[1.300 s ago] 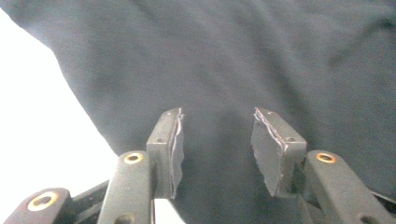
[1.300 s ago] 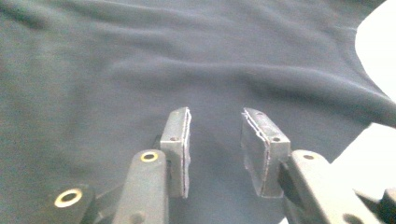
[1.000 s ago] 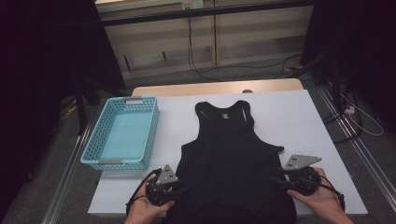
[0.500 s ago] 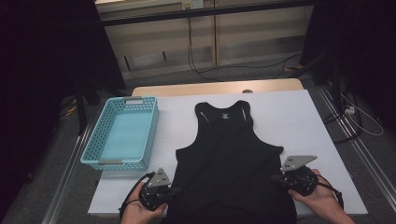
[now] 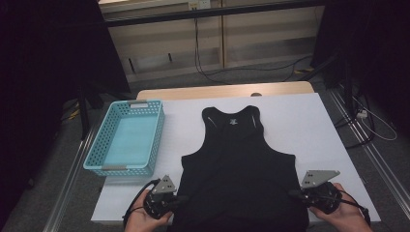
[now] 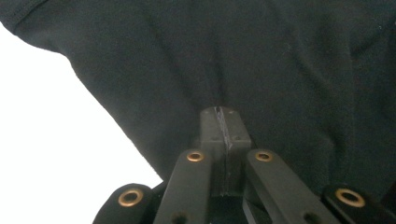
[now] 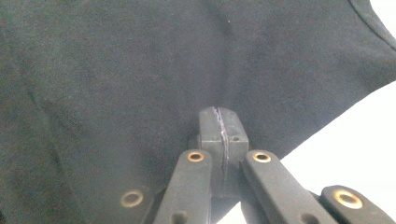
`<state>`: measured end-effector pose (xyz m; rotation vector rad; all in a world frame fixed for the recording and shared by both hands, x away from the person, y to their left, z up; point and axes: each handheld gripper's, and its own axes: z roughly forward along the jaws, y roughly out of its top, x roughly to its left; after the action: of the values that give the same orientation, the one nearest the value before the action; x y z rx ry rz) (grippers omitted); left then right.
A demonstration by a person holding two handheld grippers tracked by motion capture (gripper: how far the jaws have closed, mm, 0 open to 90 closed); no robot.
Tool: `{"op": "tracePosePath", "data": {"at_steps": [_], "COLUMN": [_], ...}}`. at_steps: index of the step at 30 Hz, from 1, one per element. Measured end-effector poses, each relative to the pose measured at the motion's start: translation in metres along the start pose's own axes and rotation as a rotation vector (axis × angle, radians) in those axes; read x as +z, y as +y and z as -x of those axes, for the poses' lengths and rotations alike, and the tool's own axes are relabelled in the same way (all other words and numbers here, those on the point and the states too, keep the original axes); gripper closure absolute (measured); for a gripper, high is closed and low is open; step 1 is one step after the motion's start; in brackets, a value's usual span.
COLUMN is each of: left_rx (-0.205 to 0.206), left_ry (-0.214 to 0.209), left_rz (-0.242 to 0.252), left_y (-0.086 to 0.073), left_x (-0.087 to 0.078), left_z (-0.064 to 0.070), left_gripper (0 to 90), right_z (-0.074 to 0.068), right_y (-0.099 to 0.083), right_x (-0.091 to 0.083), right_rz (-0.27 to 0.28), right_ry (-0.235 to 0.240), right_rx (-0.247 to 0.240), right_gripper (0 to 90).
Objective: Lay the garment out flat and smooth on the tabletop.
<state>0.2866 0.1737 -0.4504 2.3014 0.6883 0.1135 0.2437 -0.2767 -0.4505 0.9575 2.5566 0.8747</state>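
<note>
A black tank top (image 5: 237, 159) lies flat on the white table (image 5: 309, 121), neck at the far side and hem at the near edge. At the shirt's lower left side, my left gripper (image 5: 183, 198) is shut on the fabric. In the left gripper view the jaws (image 6: 219, 119) meet and the cloth (image 6: 261, 60) puckers at their tips. My right gripper (image 5: 292, 194) pinches the lower right side. In the right gripper view its jaws (image 7: 218, 119) are pressed together on the cloth (image 7: 140, 60). A hand holds each gripper at the table's near edge.
An empty light-blue perforated basket (image 5: 94, 154) stands on the left part of the table, beside the shirt. Bare white table lies to the shirt's right and beyond its neck. Past the far edge are a floor with cables and dark curtains.
Both grippers have shifted slightly toward the table's near edge, the left one more. The tank top lies much as before.
</note>
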Motion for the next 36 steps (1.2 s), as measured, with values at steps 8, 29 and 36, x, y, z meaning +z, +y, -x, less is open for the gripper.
{"op": "tracePosePath", "data": {"at_steps": [8,29,36], "left_rx": [-0.010,0.069,0.114], "left_ry": [0.005,0.025,-0.038], "left_rz": [0.009,0.042,0.016], "left_y": [-0.004,0.036,0.039], "left_x": [-0.011,0.034,0.041], "left_z": [0.012,0.008,0.023], "left_gripper": [90.0,44.3,60.2], "right_z": [-0.011,-0.010,-0.024], "right_y": [0.004,0.049,0.063], "right_x": [0.001,0.030,0.056], "right_rz": [-0.006,0.118,0.055], "right_ry": [0.067,0.049,0.107], "right_rx": [-0.077,-0.021,-0.071], "right_gripper": [90.0,62.6,65.8]}}
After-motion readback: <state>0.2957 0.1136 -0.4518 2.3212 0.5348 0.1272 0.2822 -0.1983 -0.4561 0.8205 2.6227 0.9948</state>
